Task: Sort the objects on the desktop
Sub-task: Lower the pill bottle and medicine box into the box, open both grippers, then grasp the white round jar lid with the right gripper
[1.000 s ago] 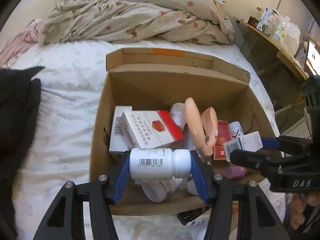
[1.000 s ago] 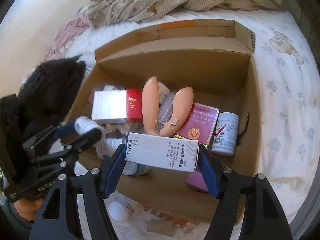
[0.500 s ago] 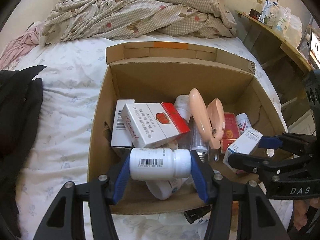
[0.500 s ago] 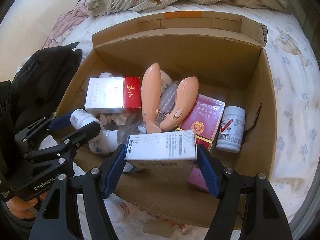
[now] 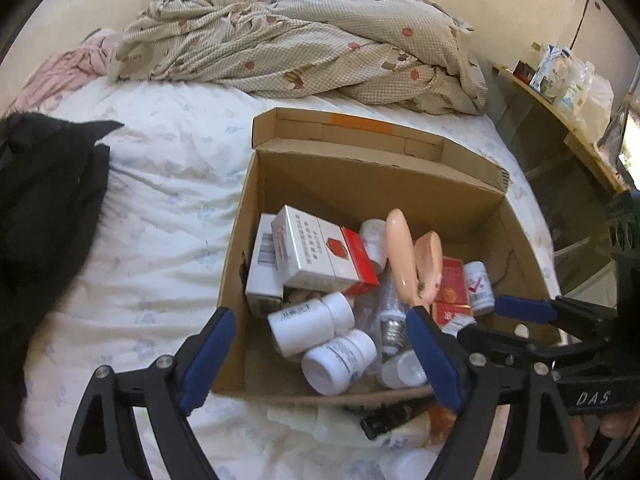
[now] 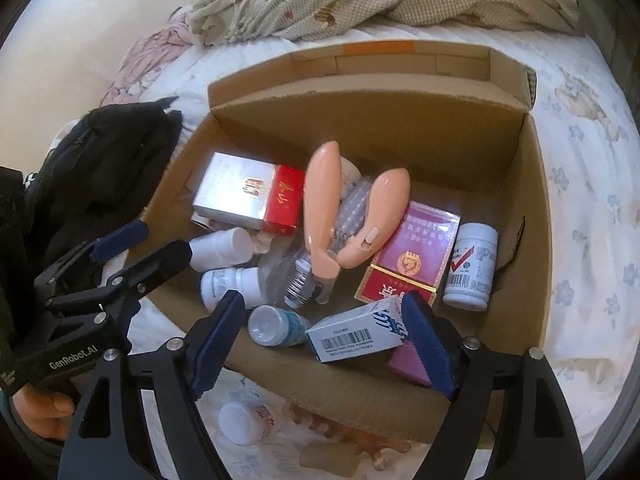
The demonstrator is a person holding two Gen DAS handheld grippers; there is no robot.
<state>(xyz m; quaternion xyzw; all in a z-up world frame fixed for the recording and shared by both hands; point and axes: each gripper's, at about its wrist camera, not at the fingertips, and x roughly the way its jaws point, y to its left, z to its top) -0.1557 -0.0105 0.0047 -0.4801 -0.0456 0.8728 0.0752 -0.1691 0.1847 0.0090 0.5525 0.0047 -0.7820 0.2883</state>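
An open cardboard box (image 5: pixel 372 184) (image 6: pixel 528 208) sits on the bed. My left gripper (image 5: pixel 320 360) is open and empty over the box's near edge; a white pill bottle (image 5: pixel 310 322) (image 6: pixel 222 245) lies in the box just beyond it, on other bottles. My right gripper (image 6: pixel 324 336) is open above the near wall; a white and blue carton (image 6: pixel 358 336) lies between its fingers on the box floor. The box also holds cigarette packs (image 6: pixel 248 192), a red pack (image 6: pixel 412 256), a peach-coloured plastic object (image 6: pixel 340 216), a bulb (image 6: pixel 300 284) and another bottle (image 6: pixel 472 266).
A crumpled quilt (image 5: pixel 304 48) lies at the head of the bed. Black clothing (image 5: pixel 44 208) lies left of the box. A small bottle (image 6: pixel 244 420) and loose items lie on the sheet in front of the box. A shelf with cartons (image 5: pixel 560 76) stands at right.
Both grippers opened. The white bottle dropped from my left gripper into the box. The blue and white carton dropped from my right gripper onto the box floor.
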